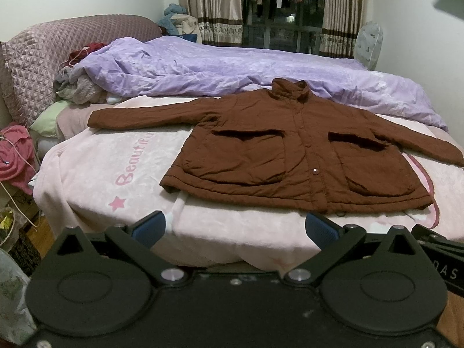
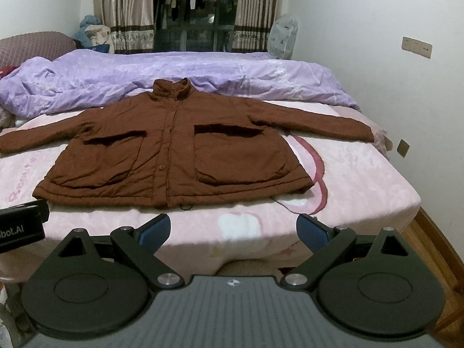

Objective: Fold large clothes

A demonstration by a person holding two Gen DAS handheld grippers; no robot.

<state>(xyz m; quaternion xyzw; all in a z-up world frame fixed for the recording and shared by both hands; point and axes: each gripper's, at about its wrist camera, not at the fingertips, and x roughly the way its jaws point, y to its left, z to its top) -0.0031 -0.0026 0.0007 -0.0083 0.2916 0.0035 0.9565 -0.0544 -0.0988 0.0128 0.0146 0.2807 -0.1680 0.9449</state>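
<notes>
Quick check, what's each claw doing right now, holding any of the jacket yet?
Left claw: open, holding nothing, short of the brown jacket.
Right claw: open, holding nothing, also short of the jacket's hem.

Jacket [image 1: 301, 156] flat on blanket [image 1: 121, 159], sleeves out left and right; duvet [image 1: 203, 69] bunched behind it; both grippers before the bed edge

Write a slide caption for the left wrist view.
Open left gripper faces a brown jacket spread flat on the bed.
</notes>
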